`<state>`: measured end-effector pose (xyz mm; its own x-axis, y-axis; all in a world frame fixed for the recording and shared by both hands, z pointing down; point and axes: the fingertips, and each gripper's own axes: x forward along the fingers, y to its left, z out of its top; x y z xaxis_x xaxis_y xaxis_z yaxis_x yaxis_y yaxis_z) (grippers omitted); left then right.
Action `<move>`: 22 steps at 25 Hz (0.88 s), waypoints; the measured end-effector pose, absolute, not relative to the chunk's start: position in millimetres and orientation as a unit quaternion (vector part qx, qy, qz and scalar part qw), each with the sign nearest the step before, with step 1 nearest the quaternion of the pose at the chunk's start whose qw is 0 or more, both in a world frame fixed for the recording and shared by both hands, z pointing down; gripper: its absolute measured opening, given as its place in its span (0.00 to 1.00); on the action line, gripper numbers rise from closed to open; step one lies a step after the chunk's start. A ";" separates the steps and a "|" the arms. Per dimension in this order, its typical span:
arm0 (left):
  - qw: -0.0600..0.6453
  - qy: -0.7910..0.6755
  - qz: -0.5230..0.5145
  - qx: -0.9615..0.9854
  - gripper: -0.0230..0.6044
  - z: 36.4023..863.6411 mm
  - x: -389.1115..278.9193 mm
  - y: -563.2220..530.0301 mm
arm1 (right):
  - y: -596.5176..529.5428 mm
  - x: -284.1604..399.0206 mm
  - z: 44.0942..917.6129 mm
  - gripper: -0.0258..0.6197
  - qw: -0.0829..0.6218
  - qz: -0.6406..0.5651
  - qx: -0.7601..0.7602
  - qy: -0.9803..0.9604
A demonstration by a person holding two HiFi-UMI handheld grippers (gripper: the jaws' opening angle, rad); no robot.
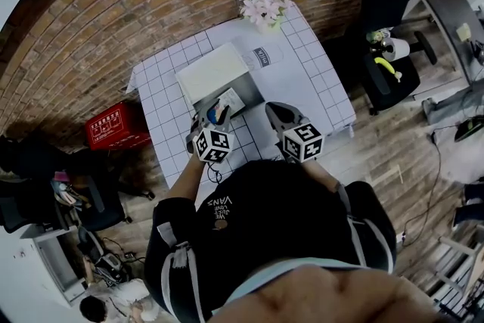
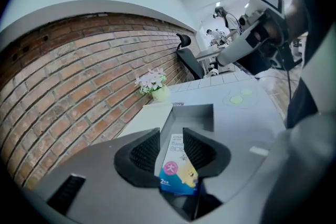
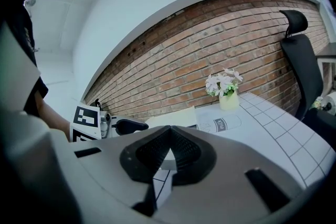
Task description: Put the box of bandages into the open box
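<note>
Fingers of the left gripper [image 2: 171, 136] pinch the box of bandages [image 2: 177, 171] over the open box's [image 2: 197, 115] near edge. The right gripper [image 3: 170, 136] has its fingers pressed together

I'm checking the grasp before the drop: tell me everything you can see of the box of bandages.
The box of bandages is a small, flat cardboard carton. Its far end is white with printed text, and its near end is blue with a pink circle and a yellow cartoon figure. The left gripper is shut on it, with the ribbed pads pressing its two long sides. It lies lengthwise along the jaws, printed face up, pointing toward the grey open box just beyond.
</note>
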<state>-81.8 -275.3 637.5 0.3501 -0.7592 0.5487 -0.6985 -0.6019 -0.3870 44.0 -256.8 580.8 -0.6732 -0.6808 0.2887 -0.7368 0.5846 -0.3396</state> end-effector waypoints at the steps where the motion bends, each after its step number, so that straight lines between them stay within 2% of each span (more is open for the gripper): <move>1: 0.042 0.448 -0.349 -0.822 0.26 634.0 -82.8 -273.1 | -254.6 43.5 580.0 0.04 0.063 0.219 0.402 -0.887; 6: 0.040 0.462 -0.307 -0.831 0.26 617.5 -90.6 -261.3 | -246.9 43.0 572.9 0.04 0.056 0.211 0.423 -0.880; 22: 0.024 0.501 -0.199 -0.842 0.09 578.5 -128.3 -223.4 | -211.6 28.5 556.8 0.04 0.042 0.194 0.470 -0.860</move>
